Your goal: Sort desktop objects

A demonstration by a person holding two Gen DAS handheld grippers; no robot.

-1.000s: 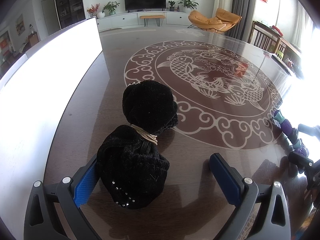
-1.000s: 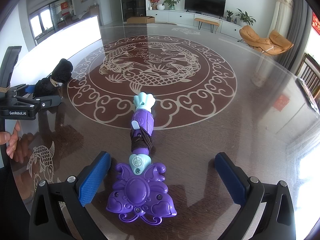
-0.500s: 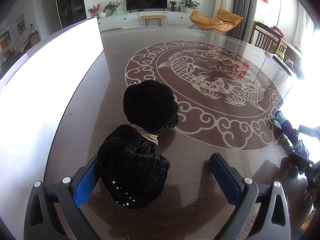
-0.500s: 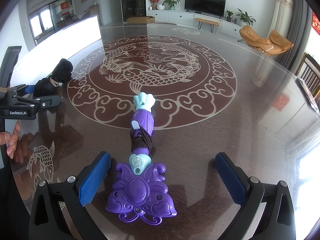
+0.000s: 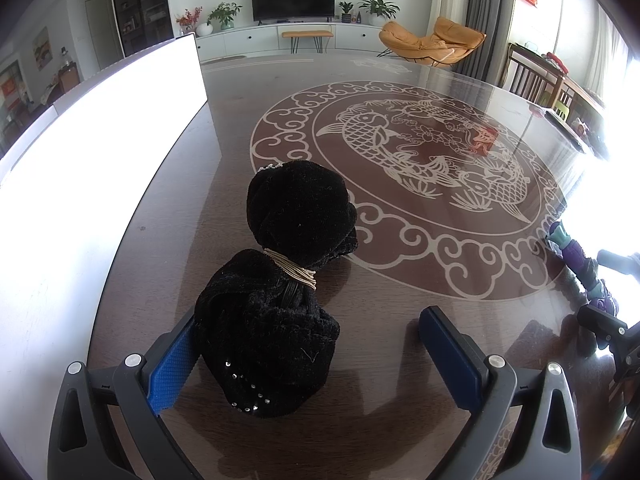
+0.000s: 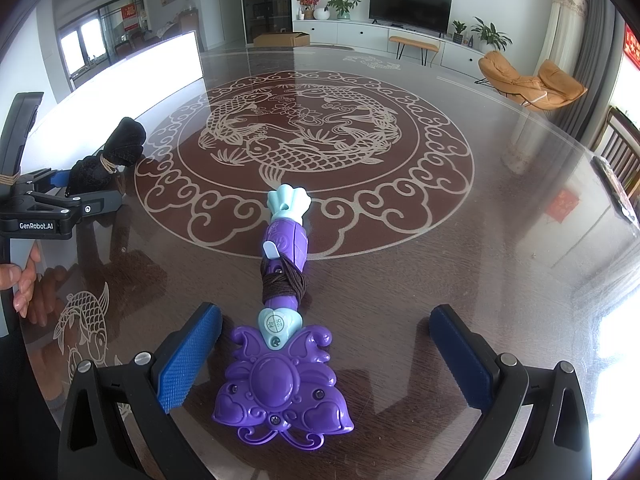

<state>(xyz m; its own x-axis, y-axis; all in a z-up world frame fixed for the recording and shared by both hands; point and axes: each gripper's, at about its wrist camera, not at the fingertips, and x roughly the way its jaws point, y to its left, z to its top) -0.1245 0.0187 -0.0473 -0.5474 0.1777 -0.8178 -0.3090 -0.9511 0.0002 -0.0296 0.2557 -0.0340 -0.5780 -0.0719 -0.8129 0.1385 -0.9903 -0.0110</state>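
A black knitted bundle point(image 5: 280, 292) tied with pale string lies on the dark table; its near end sits between my open left gripper's point(image 5: 308, 344) fingers, touching the left pad point(image 5: 172, 364). It also shows in the right wrist view point(image 6: 108, 160). A purple and teal toy wand point(image 6: 282, 320), wrapped with dark thread, lies lengthwise on the table. Its flower head sits between my open right gripper's point(image 6: 324, 356) fingers, nearer the left pad point(image 6: 188, 360). The wand also shows at the right edge of the left wrist view point(image 5: 580, 264).
A bright white panel point(image 5: 88, 168) stands along the table's left side. The glossy table point(image 6: 420, 248) carries a carp pattern. The left gripper and the hand holding it point(image 6: 36, 216) show at the left of the right wrist view. Chairs stand beyond the far right edge.
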